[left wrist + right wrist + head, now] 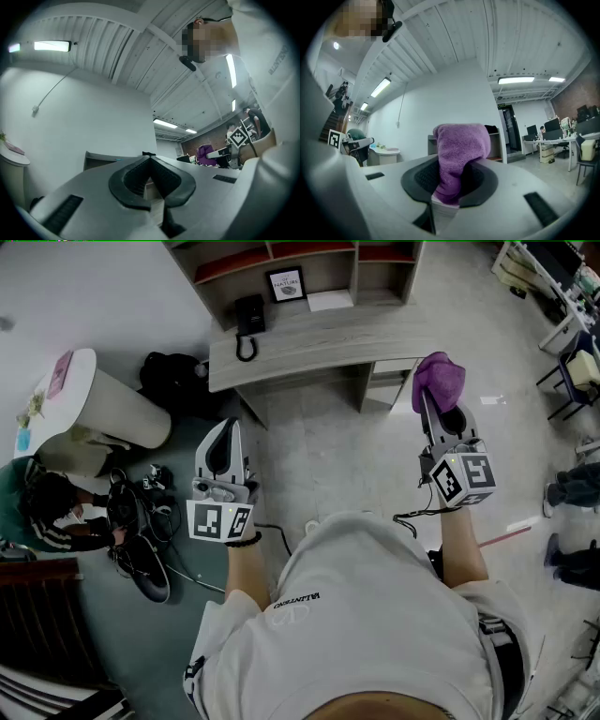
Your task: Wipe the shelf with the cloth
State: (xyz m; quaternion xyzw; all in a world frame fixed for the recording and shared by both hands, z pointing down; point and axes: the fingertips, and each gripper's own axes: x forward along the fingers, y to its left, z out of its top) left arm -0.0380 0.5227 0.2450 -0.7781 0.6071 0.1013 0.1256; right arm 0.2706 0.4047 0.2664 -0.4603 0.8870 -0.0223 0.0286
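Note:
A purple cloth (439,381) is bunched at the tip of my right gripper (437,401), which is shut on it. In the right gripper view the cloth (460,154) stands up between the dark pads. My left gripper (225,448) is held level with it on the left, shut with nothing in it; its jaws meet at the tip (151,158). Ahead stands the wooden shelf unit (309,329), with a desk top below red-lined compartments. Both grippers are short of it, over the floor.
On the shelf's desk top sit a black telephone (248,315), a framed picture (286,284) and a white sheet (330,300). A round white table (70,390) and a seated person (52,512) are at the left. Office chairs (574,381) stand at the right.

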